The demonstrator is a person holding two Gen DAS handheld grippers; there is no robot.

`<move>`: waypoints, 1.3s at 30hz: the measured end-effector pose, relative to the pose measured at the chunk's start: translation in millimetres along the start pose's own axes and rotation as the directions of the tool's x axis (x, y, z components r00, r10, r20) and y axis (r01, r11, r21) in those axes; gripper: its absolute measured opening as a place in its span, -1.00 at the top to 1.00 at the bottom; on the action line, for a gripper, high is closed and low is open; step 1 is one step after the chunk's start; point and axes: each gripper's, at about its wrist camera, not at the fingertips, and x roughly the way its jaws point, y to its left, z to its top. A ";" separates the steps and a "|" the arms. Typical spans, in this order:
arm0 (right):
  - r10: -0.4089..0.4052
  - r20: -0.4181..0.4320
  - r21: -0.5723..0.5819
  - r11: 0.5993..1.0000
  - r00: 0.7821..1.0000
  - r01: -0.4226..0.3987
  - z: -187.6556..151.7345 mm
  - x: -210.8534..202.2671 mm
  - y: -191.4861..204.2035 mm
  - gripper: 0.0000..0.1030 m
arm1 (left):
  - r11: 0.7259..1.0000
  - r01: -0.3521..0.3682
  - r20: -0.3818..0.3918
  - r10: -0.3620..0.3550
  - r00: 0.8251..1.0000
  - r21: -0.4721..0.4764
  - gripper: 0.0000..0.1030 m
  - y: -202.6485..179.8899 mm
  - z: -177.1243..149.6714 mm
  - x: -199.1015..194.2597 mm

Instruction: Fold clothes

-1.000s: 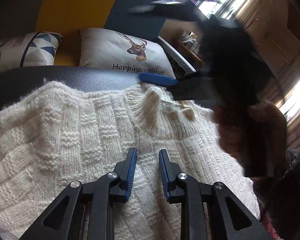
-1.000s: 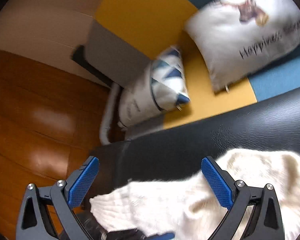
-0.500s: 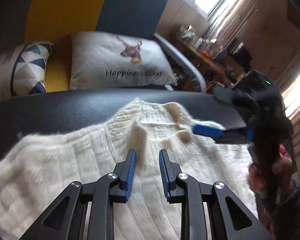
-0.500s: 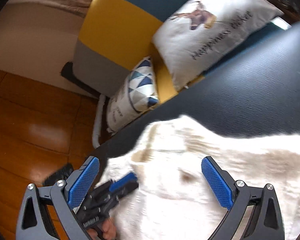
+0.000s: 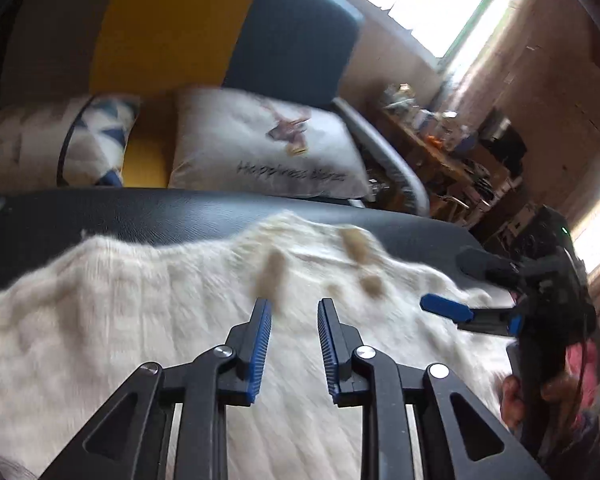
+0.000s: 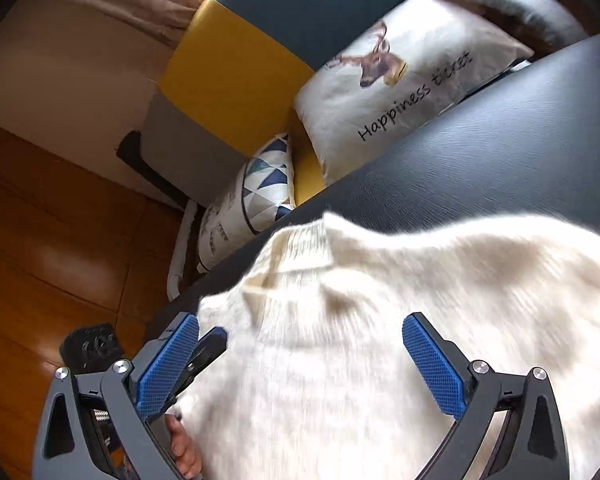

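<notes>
Cream knit sweater point(image 5: 148, 320) lies spread on a black leather surface point(image 5: 140, 216), filling the lower half of both frames; knit texture is motion-blurred, a few tan spots near its top edge are hard to make out. Collar or folded edge shows left of centre in the right wrist view point(image 6: 296, 248).

Left gripper point(image 5: 293, 308), bottom centre of the left wrist view: blue pads narrowly apart with a small gap, nothing visibly pinched between them, sweater beneath the tips; contact with the fabric unclear.

Right gripper point(image 6: 300, 344): jaws spread wide, empty, hanging over the sweater. Same tool appears at right in the left view point(image 5: 460, 292), one blue pad over the sweater's right edge, the other finger dark and blurred. A hand point(image 5: 516, 396) on its handle is partly cut off at lower right.

The left gripper also shows in the lower left of the right view point(image 6: 204, 344), mostly hidden behind the right gripper's left finger, with fingers point(image 6: 184, 444) of the holding hand below.

Behind: deer pillow point(image 6: 400, 76) with "Happiness ticket" text, triangle-pattern pillow point(image 6: 252, 204), yellow-blue sofa back point(image 5: 220, 32), wooden floor point(image 6: 52, 240). Cluttered shelf point(image 5: 440, 128) at upper right of the left view, too blurred to identify items.
</notes>
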 end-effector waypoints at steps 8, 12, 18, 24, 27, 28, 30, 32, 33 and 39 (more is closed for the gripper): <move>-0.078 0.237 0.236 0.972 0.968 0.020 -69.6 -204.3 -88.6 -1.00 | 1.000 0.022 -0.079 -0.023 0.997 -0.010 0.55 -31.4 -73.8 -33.0; -0.283 0.343 0.412 0.902 0.896 0.127 -106.1 -305.8 -152.5 -1.00 | 0.999 -0.027 -0.104 0.030 0.994 0.026 0.54 -41.1 -100.2 -42.0; -0.397 0.421 0.590 0.803 0.816 0.087 -117.2 -370.8 -228.8 -1.00 | 0.997 -0.071 -0.136 0.071 0.988 0.001 0.53 -33.7 -118.7 -41.2; -0.400 0.491 0.601 0.799 0.774 0.031 -95.2 -373.9 -249.9 -1.00 | 0.996 -0.091 -0.142 0.087 0.986 -0.018 0.53 -34.2 -116.7 -37.3; -0.454 0.493 0.611 0.788 0.742 0.076 -78.9 -371.4 -250.5 -1.00 | 0.995 -0.096 -0.134 0.094 0.987 -0.012 0.53 -35.3 -118.7 -38.3; -0.483 0.485 0.621 0.777 0.729 0.102 -74.4 -366.1 -247.4 -1.00 | 0.995 -0.097 -0.131 0.095 0.987 -0.010 0.53 -35.8 -119.7 -38.4; -0.528 0.473 0.603 0.778 0.706 0.177 -70.2 -360.6 -242.4 -1.00 | 0.995 -0.095 -0.123 0.093 0.988 -0.014 0.53 -35.5 -121.3 -38.8; -0.564 0.465 0.578 0.777 0.683 0.248 -68.7 -356.5 -238.0 -1.00 | 0.996 -0.089 -0.116 0.086 0.990 -0.025 0.53 -34.1 -122.3 -39.3; -0.578 0.463 0.562 0.778 0.672 0.281 -69.3 -355.1 -236.0 -1.00 | 0.996 -0.084 -0.112 0.080 0.990 -0.032 0.53 -33.2 -122.8 -39.6; -0.669 0.432 0.558 0.725 0.605 0.403 -70.7 -349.6 -229.6 -0.70 | 0.997 -0.049 -0.098 0.042 0.994 -0.062 0.53 -26.6 -123.6 -40.8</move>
